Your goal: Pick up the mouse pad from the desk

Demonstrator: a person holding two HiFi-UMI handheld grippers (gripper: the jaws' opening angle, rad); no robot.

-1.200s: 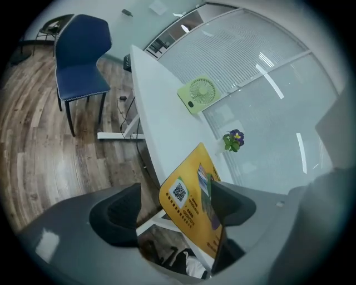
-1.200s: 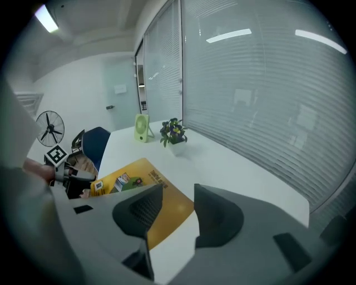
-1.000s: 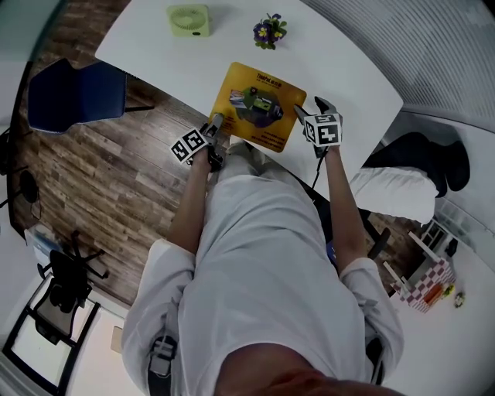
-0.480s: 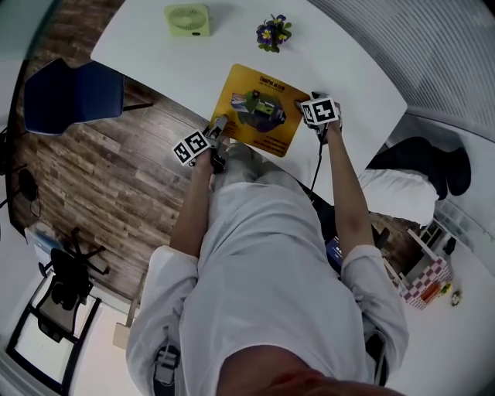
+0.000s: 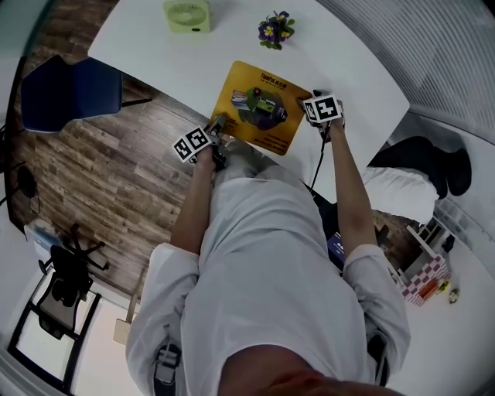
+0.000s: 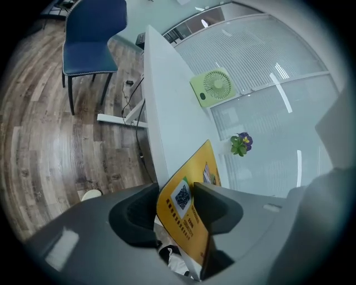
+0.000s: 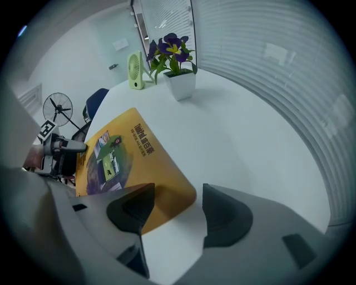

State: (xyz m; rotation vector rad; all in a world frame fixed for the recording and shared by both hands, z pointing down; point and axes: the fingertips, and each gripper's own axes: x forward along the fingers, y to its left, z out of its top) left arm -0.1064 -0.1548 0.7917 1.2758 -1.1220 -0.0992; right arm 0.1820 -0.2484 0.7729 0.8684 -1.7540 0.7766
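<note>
A yellow printed mouse pad [image 5: 259, 108] lies on the white desk [image 5: 193, 62], its near edge hanging over the desk's front edge. My left gripper [image 5: 219, 125] is at the pad's near left corner. In the left gripper view that corner [image 6: 183, 209] stands between the two jaws of the left gripper [image 6: 175, 197], which are closing with a gap still showing. My right gripper [image 5: 312, 99] points steeply down at the pad's right corner. Its jaws stand wide, closing slightly, over the pad's corner [image 7: 167, 189] and bare desk, seen from the right gripper [image 7: 178, 209] view.
At the desk's far side stand a green fan [image 5: 186, 15] and a pot of purple flowers [image 5: 274, 29]. A blue chair [image 5: 69, 89] is on the wooden floor to the left. The person's body fills the frame's lower half.
The right gripper has come down and tipped over onto the pad's right corner. The left gripper has stayed at the near left corner.
</note>
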